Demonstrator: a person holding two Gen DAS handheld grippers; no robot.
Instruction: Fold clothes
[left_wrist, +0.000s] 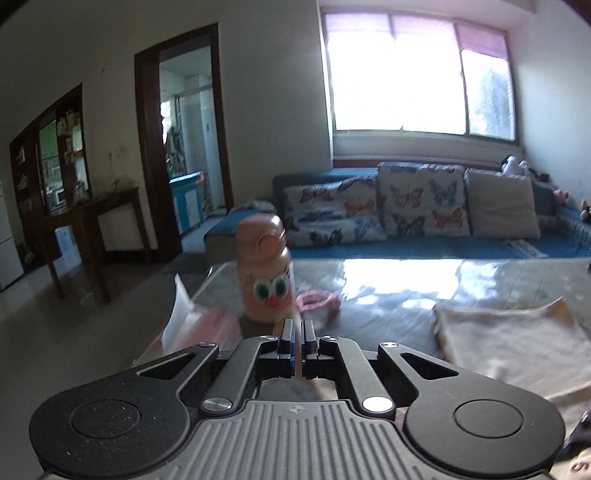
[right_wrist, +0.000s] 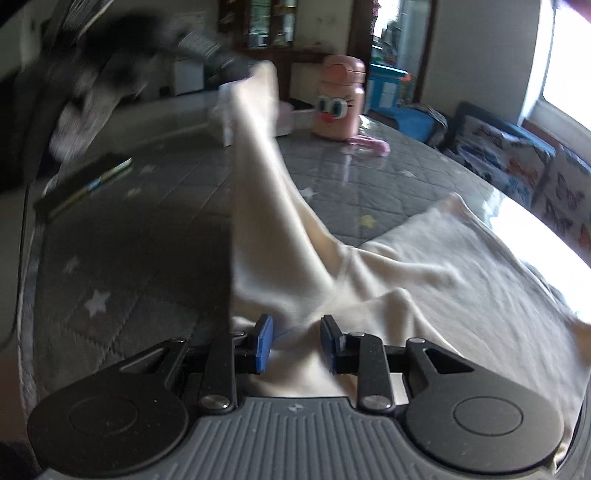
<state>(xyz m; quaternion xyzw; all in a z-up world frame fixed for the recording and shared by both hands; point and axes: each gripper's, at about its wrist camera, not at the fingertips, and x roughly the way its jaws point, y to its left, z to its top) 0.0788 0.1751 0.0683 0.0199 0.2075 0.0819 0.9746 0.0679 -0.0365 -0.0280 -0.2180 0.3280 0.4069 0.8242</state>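
The cream cloth (right_wrist: 424, 266) lies on the grey quilted table (right_wrist: 147, 221), in front of the pink bottle with cartoon eyes (right_wrist: 338, 103). My left claw (left_wrist: 298, 332) is pinched tight on a thin edge of it; from my other claw's view that corner is pulled up high, beside the bottle. My right claw (right_wrist: 295, 345) is partly apart, with cloth bunched between its blue pads (right_wrist: 264, 343). I cannot tell if they squeeze it. The lifted part is blurry. The cloth looks soft and wrinkled.

A pink bottle (right_wrist: 339, 101) and dark box (right_wrist: 83, 184) flank open grey tabletop (right_wrist: 155, 206).
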